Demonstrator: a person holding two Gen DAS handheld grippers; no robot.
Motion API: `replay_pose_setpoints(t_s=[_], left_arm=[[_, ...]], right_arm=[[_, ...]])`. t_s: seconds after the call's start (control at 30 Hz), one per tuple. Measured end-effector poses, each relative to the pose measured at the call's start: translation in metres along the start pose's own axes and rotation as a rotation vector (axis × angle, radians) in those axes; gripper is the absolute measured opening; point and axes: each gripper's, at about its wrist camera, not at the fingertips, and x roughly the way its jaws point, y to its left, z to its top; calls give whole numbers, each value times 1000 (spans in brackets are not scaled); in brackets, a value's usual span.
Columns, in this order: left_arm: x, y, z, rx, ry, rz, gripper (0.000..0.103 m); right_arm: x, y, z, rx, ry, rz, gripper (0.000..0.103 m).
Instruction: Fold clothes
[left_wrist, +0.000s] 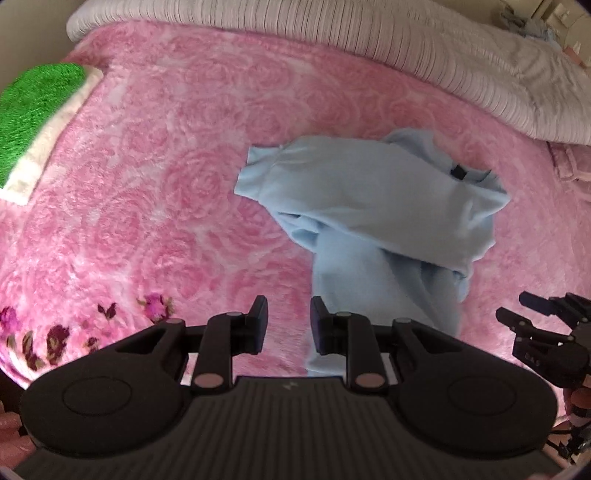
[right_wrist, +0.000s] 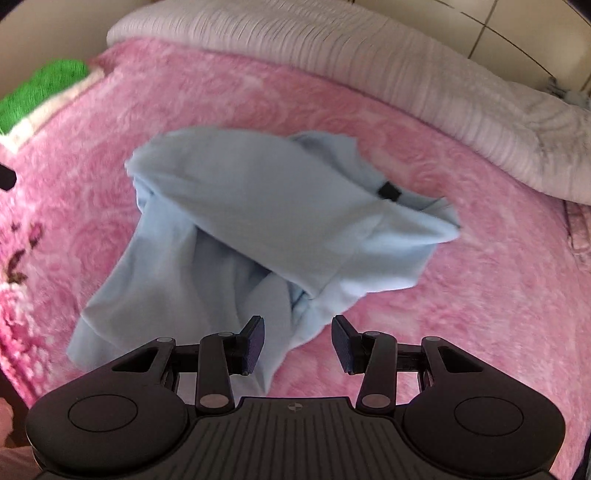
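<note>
**Left wrist view: two empty grippers over a rumpled blue shirt on a pink bed**

Left wrist view, nearest first: the left gripper (left_wrist: 289, 325) points steeply down at a pink rose-patterned blanket (left_wrist: 155, 192), its jaws a little apart with nothing between them. Just beyond its right fingertip lies the lower edge of a light blue shirt (left_wrist: 376, 206). The right gripper (left_wrist: 517, 310) enters at the right edge, beside the shirt.

In the right wrist view, the right gripper (right_wrist: 297, 343) has its jaws wide apart and empty, poised over the shirt's (right_wrist: 258, 206) near edge, not touching it.

The shirt lies crumpled mid-blanket, partly doubled over itself, with a small black tag (right_wrist: 388, 191) at its collar. Farther off, a green towel (left_wrist: 33, 114) sits on a folded white cloth (left_wrist: 55, 140) at the left. A pale ribbed quilt (left_wrist: 332, 40) is bunched along the far edge.
</note>
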Motion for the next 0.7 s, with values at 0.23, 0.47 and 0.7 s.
replay_pose_setpoints(t_s=[0.23,0.47,0.7], left_arm=[[44,34,31,30,40,5,21],[68,61,57,20,45,28,21],[80,61,60,8,74,44,21]], right_arm=[[57,39,17,-43,31,-19,44],[109,79,33,-268,-11,-132,44],[146,94,34,-520,-72,-168,33]])
